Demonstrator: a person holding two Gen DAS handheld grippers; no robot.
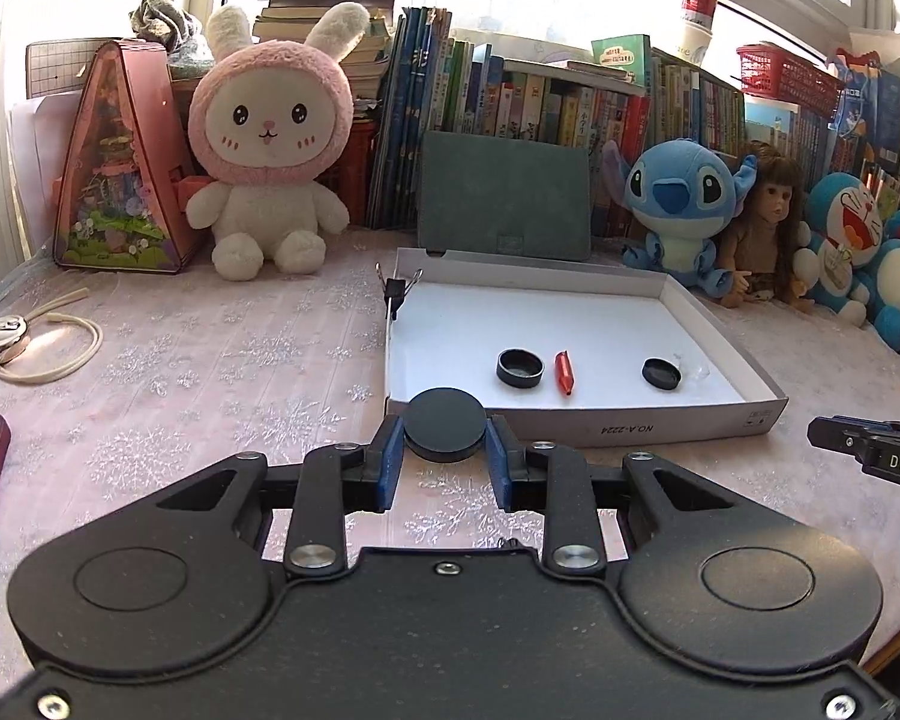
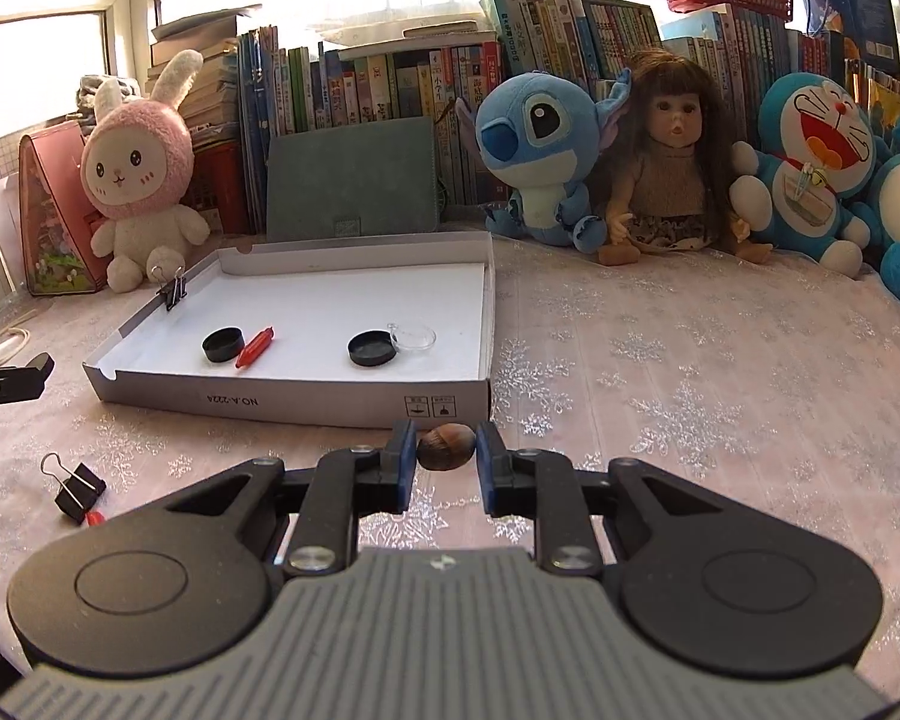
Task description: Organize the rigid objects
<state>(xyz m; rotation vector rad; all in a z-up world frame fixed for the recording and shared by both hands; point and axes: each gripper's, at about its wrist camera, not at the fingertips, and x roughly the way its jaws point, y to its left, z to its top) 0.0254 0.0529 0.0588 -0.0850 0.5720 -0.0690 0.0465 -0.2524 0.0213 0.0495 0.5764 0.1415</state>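
Now left tool (image 1: 444, 441) grips flat black round cap (image 1: 444, 425), right tool (image 2: 446, 450) grips brown nut (image 2: 446, 447); clear the shallow white cardboard box's (image 1: 648, 420) wall before release

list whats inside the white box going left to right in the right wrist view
binder clip on the left wall → black cap → red piece → black lid → clear dish, touching that lid's right side
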